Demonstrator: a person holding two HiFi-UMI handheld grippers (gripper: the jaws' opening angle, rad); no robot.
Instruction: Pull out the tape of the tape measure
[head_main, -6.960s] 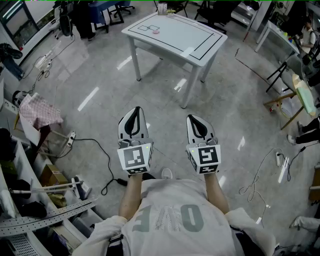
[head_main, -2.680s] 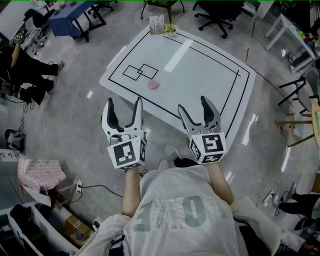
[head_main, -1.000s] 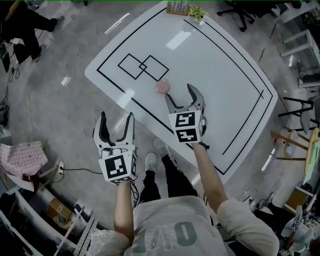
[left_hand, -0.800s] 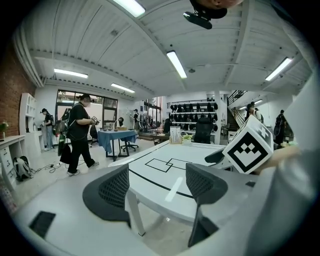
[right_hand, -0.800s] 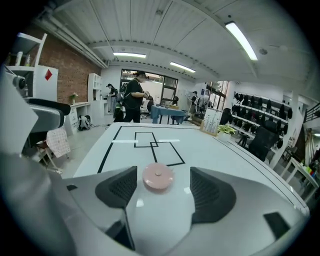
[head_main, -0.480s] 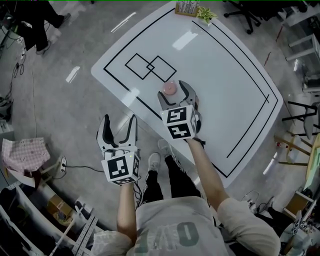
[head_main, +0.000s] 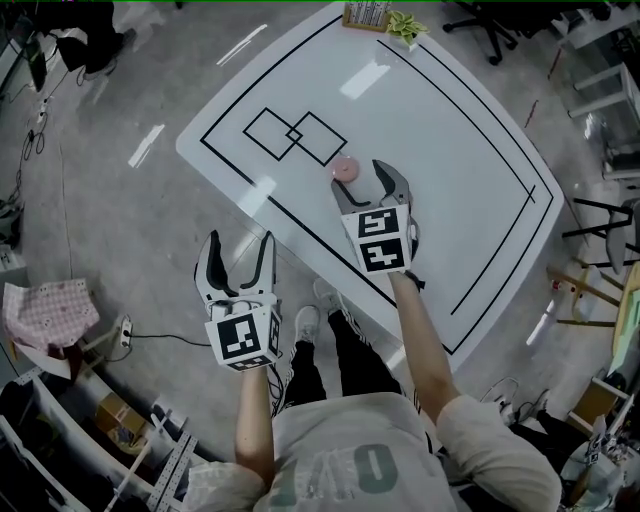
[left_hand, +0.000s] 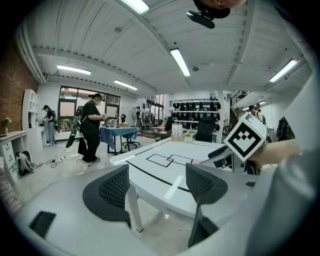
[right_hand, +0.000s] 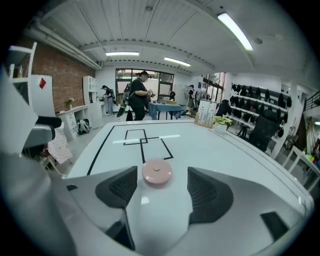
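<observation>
White table (head_main: 470, 170) with black line markings, upper centre of head view. Left gripper (head_main: 238, 250) lower left, off the table edge, jaws spread, nothing between. Pink round tape measure (head_main: 344, 168) at centre, on the table beside the marked squares (head_main: 295, 135). Right gripper (head_main: 366, 186) just below it, jaws spread, tape measure just ahead of their gap.

The table (head_main: 470, 130) gleams glossy white; the tape measure (head_main: 344, 168) looks smooth plastic.
</observation>
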